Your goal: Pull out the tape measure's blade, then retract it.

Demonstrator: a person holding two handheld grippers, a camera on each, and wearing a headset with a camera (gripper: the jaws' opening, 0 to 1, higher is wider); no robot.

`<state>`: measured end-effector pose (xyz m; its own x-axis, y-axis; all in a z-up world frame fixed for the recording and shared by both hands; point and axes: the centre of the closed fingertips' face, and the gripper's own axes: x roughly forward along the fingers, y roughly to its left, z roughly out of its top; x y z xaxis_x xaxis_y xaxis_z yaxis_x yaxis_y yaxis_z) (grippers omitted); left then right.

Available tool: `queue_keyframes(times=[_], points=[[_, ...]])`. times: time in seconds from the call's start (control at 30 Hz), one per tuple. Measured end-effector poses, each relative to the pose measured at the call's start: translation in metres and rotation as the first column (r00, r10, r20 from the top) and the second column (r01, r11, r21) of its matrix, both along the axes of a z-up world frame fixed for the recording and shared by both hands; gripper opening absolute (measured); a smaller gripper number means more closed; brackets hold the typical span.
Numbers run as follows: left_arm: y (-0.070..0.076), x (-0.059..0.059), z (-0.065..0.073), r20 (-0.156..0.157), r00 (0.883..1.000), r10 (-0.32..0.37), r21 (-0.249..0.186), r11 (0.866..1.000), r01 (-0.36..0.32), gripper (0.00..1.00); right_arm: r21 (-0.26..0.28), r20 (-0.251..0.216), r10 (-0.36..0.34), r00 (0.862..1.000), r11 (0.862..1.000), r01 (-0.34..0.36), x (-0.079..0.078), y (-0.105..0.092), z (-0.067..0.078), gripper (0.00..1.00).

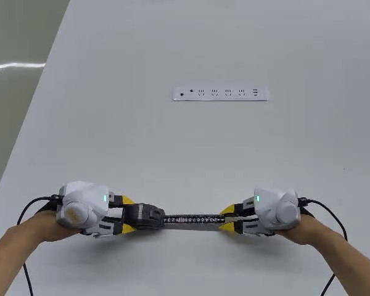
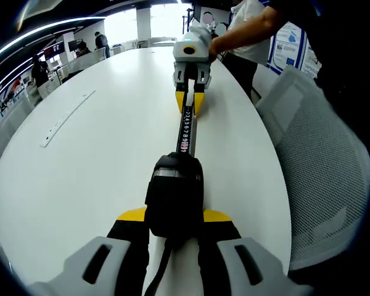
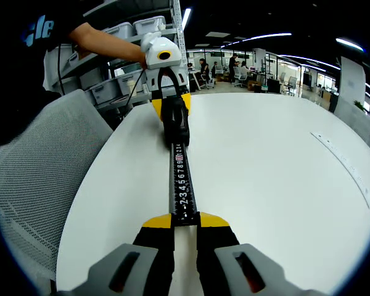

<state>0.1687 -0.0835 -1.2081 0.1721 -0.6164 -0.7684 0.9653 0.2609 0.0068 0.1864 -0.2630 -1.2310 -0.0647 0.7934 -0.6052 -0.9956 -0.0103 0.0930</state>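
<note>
Across a white table [image 1: 172,154], the left gripper [image 1: 128,214] is clamping the tape measure [image 1: 147,216], the right gripper [image 1: 227,218] pinching its partly drawn blade [image 1: 194,219]. Retraction is waiting.

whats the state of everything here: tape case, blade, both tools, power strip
left tool, shut on the tape measure case
tape measure case, gripped by its sides, blade out
blade, partly pulled out, straight, numbers facing up
right tool, shut on the blade's end
power strip, flat on the table, nothing plugged in
</note>
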Motion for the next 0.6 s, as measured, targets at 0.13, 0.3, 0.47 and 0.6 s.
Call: queue_keyframes(times=[0.13, 0.3, 0.47, 0.6], points=[[0.0, 0.0, 0.0, -0.001, 1.0, 0.001, -0.002, 1.0, -0.001, 0.26, -0.003, 0.0, -0.005, 1.0, 1.0, 0.005, 0.002, -0.004, -0.001, 0.1], [0.0, 0.0, 0.0, -0.003, 1.0, 0.001, -0.003, 1.0, -0.001, 0.26, -0.005, -0.001, -0.006, 1.0, 1.0, 0.006, 0.003, -0.007, -0.001, 0.1], [0.0, 0.0, 0.0, -0.004, 1.0, 0.001, -0.003, 1.0, -0.001, 0.26, -0.006, -0.003, -0.008, 1.0, 1.0, 0.008, 0.003, -0.01, -0.001, 0.1], [0.0, 0.0, -0.001, -0.005, 1.0, 0.002, -0.002, 1.0, -0.002, 0.26, 0.0, -0.01, -0.015, 1.0, 1.0, 0.015, 0.003, -0.012, 0.0, 0.1]])
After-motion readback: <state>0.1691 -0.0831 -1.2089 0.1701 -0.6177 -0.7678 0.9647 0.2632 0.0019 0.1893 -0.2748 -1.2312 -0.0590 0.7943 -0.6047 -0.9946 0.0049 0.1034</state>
